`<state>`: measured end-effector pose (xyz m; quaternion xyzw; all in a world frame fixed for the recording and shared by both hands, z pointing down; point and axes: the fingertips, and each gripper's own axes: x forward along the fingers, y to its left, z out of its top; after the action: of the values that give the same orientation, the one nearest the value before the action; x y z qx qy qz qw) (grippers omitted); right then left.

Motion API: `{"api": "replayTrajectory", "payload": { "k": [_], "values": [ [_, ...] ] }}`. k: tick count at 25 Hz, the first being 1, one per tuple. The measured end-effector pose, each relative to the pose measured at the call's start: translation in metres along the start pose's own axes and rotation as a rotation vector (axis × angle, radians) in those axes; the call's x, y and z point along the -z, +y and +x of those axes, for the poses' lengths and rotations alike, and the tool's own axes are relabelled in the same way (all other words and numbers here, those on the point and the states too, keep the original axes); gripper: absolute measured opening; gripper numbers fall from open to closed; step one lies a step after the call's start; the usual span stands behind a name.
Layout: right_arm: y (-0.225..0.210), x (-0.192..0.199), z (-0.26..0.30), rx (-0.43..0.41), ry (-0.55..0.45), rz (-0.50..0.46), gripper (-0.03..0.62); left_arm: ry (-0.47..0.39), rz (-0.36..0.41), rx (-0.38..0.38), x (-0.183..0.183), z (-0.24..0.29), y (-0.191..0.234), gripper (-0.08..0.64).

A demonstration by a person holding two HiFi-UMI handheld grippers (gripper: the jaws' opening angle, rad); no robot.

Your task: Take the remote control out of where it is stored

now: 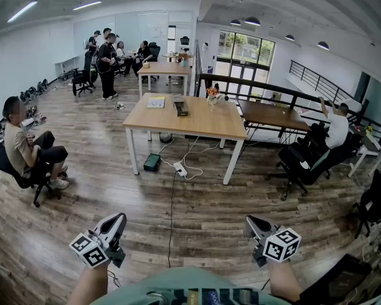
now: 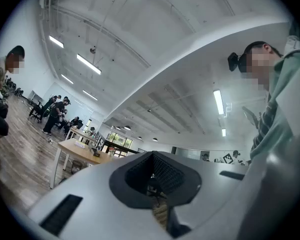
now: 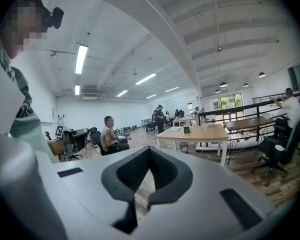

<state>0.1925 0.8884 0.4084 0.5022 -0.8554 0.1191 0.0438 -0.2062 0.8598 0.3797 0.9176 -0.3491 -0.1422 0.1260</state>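
Observation:
No remote control can be made out in any view. A wooden table [image 1: 197, 124] stands in the middle of the room, several steps ahead. On it are a dark box [image 1: 181, 107], a yellow booklet [image 1: 155, 101] and a small vase of flowers [image 1: 212, 96]. My left gripper [image 1: 119, 219] is low at the left, close to my body, shut with nothing in it. My right gripper [image 1: 251, 222] is low at the right, also shut and empty. In the right gripper view the same table [image 3: 195, 133] lies far beyond the closed right gripper [image 3: 147, 176]. The left gripper [image 2: 155, 179] points slightly upward.
A black cable [image 1: 172, 215] runs over the wood floor from a power strip [image 1: 180, 169] beside a dark case [image 1: 152, 162] under the table. A person [image 1: 25, 148] sits at the left, another [image 1: 330, 135] at the right by office chairs. A railing [image 1: 267, 91] runs behind the table.

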Motion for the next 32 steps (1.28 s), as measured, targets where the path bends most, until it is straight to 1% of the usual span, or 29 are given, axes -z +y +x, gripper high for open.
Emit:
{"api": "replayTrajectory", "payload": {
  "k": [7, 17, 26, 32],
  "values": [
    [-0.007, 0.003, -0.003, -0.005, -0.001, -0.004, 0.005, 0.002, -0.001, -0.001, 0.008, 0.003, -0.006, -0.009],
    [-0.02, -0.002, -0.007, -0.02, -0.005, -0.013, 0.005, 0.001, 0.002, -0.021, 0.013, 0.01, -0.019, -0.009],
    [-0.031, -0.001, -0.012, -0.055, -0.025, -0.029, 0.005, 0.018, 0.007, -0.048, 0.018, 0.019, -0.038, -0.009],
    [-0.041, 0.009, -0.009, -0.085, -0.025, -0.009, 0.005, 0.035, 0.021, -0.07, 0.024, 0.024, -0.049, -0.009]
  ]
}}
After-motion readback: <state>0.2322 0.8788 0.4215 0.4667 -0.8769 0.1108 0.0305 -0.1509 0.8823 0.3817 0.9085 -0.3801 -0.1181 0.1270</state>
